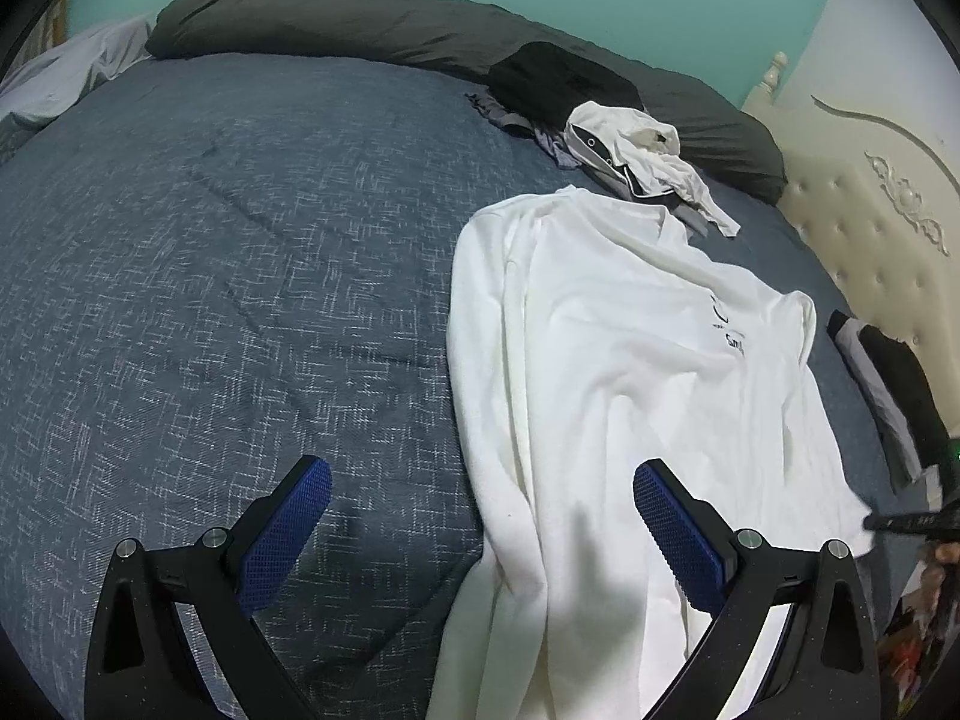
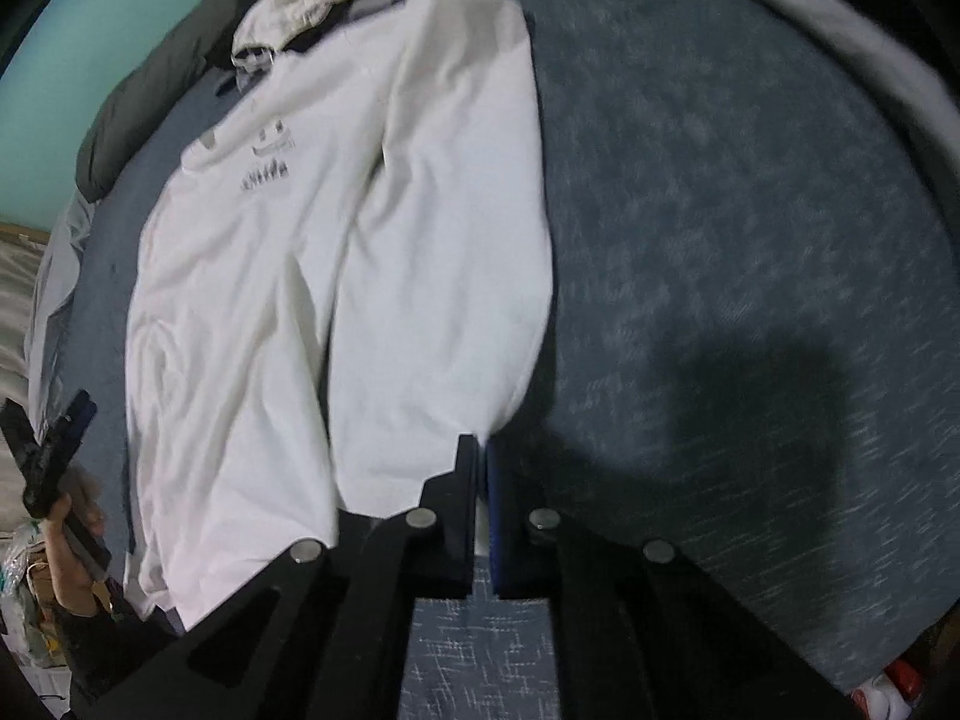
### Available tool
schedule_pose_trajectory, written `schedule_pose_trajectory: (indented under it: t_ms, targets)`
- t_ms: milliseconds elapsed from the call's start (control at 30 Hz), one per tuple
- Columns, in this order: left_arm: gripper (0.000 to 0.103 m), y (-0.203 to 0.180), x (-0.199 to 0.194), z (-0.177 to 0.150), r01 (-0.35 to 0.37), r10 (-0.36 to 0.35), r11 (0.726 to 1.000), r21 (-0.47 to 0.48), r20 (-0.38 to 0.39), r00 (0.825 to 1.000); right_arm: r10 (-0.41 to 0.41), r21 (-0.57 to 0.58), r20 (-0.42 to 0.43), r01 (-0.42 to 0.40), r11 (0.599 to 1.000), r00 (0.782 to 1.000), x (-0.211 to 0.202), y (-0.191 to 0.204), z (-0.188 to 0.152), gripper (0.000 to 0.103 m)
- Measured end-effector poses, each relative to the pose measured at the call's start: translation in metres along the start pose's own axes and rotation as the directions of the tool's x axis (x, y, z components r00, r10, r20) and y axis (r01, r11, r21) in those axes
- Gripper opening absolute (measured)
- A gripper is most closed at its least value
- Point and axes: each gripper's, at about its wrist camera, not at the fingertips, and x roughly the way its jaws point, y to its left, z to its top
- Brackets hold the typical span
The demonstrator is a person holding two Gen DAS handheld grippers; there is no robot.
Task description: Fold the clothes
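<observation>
Right gripper (image 2: 482, 450) is pinching its jaws together on the cuff of the white long-sleeved shirt (image 2: 312, 252), whose sleeve is lying folded across the body toward 12 o'clock. Left gripper (image 1: 480, 504) is hanging with its blue pads (image 1: 288, 534) wide apart over the blue bedspread (image 1: 210, 276), the shirt's hem lying under its 3 o'clock finger. Crumpled clothes (image 1: 630, 144) are sitting at 1 o'clock, beyond the collar.

Small black print on white shirt (image 1: 648, 360), only "Smil" legible.

Bedroom: bed (image 1: 210, 252), tufted headboard (image 1: 858, 228), pillows (image 1: 360, 24).
</observation>
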Motion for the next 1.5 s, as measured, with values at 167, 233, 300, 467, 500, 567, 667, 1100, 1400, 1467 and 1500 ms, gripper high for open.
schedule_pose_trajectory:
  t_ms: [167,233,300,467,500,567,667,1100,1400,1467,1500]
  targets:
    - [0.103,-0.001,0.001,0.001,-0.004,0.004,1.000,0.002,0.000,1.000,-0.055,-0.004,0.070,0.056,0.998,0.996,-0.046,-0.014,0.026,0.002]
    - [0.103,-0.002,0.002,0.001,-0.005,0.005,1.000,0.004,-0.002,1.000,-0.082,0.003,0.107,0.082,0.997,0.991,-0.066,-0.021,0.036,0.002]
    - [0.103,-0.004,0.004,0.001,-0.006,0.006,1.000,0.007,-0.003,1.000,-0.109,0.011,0.140,0.109,0.994,0.984,-0.084,-0.034,0.047,0.002]
    - [0.103,-0.011,0.007,0.001,-0.008,0.008,1.000,0.024,-0.008,1.000,-0.165,0.039,0.201,0.160,0.986,0.966,-0.115,-0.055,0.068,0.002]
    - [0.103,-0.012,0.008,0.001,-0.009,0.009,1.000,0.027,-0.008,1.000,-0.176,0.044,0.210,0.170,0.984,0.962,-0.120,-0.058,0.073,0.002]
    - [0.103,-0.015,0.009,0.002,-0.011,0.011,0.999,0.032,-0.008,1.000,-0.197,0.055,0.227,0.189,0.980,0.954,-0.131,-0.065,0.083,0.002]
    - [0.103,-0.018,0.011,0.003,-0.016,0.016,0.999,0.040,-0.012,1.000,-0.228,0.071,0.253,0.218,0.973,0.940,-0.147,-0.076,0.097,0.002]
    - [0.103,-0.038,0.028,0.010,-0.046,0.049,0.994,0.101,-0.023,0.999,-0.372,0.156,0.324,0.339,0.928,0.870,-0.204,-0.133,0.161,0.002]
    - [0.103,-0.043,0.042,0.011,-0.091,0.096,0.986,0.140,-0.025,0.995,-0.450,0.166,0.298,0.419,0.893,0.842,-0.205,-0.175,0.205,0.002]
    - [0.103,-0.044,0.044,0.011,-0.101,0.105,0.984,0.147,-0.020,0.994,-0.462,0.161,0.295,0.433,0.887,0.836,-0.204,-0.182,0.214,0.002]
    - [0.103,-0.044,0.045,0.012,-0.104,0.108,0.983,0.150,-0.019,0.994,-0.468,0.159,0.293,0.440,0.884,0.834,-0.204,-0.185,0.219,0.002]
